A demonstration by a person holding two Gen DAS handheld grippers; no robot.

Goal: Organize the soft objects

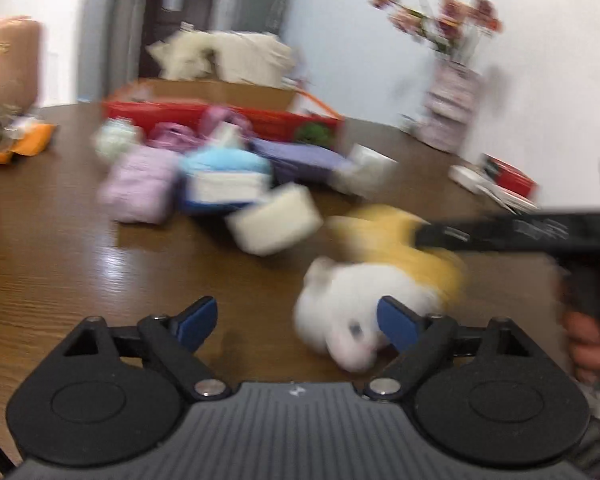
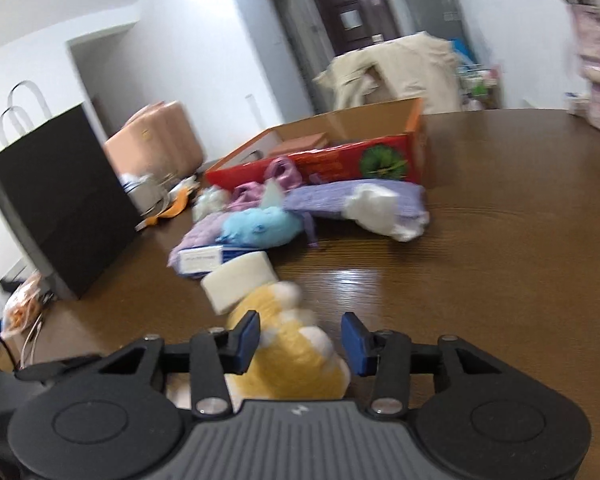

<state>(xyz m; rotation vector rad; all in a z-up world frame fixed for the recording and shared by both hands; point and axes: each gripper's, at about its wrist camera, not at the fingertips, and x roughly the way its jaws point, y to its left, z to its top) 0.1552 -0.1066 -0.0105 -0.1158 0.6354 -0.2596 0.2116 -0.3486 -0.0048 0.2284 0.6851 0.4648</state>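
A plush toy with a white head [image 1: 340, 320] and a yellow body [image 2: 296, 360] lies on the brown table [image 1: 60, 260]. My right gripper [image 2: 300, 336] is shut on the yellow body, with both blue pads against its flanks. In the left wrist view one of its black fingers [image 1: 440, 236] lies across the yellow part. My left gripper [image 1: 298, 316] is open and wide, and the white head sits just inside its right finger. Beyond lie a cream block [image 1: 274, 220], a blue plush [image 1: 226, 162], a lilac pad [image 1: 138, 184] and a purple cushion [image 2: 356, 200].
An open red box [image 2: 340, 160] stands behind the pile. A flower vase [image 1: 448, 112] and a red-and-white packet [image 1: 508, 178] sit at the far right. A black paper bag [image 2: 60, 200] stands at the table's left edge. A hand [image 1: 584, 332] holds the right gripper.
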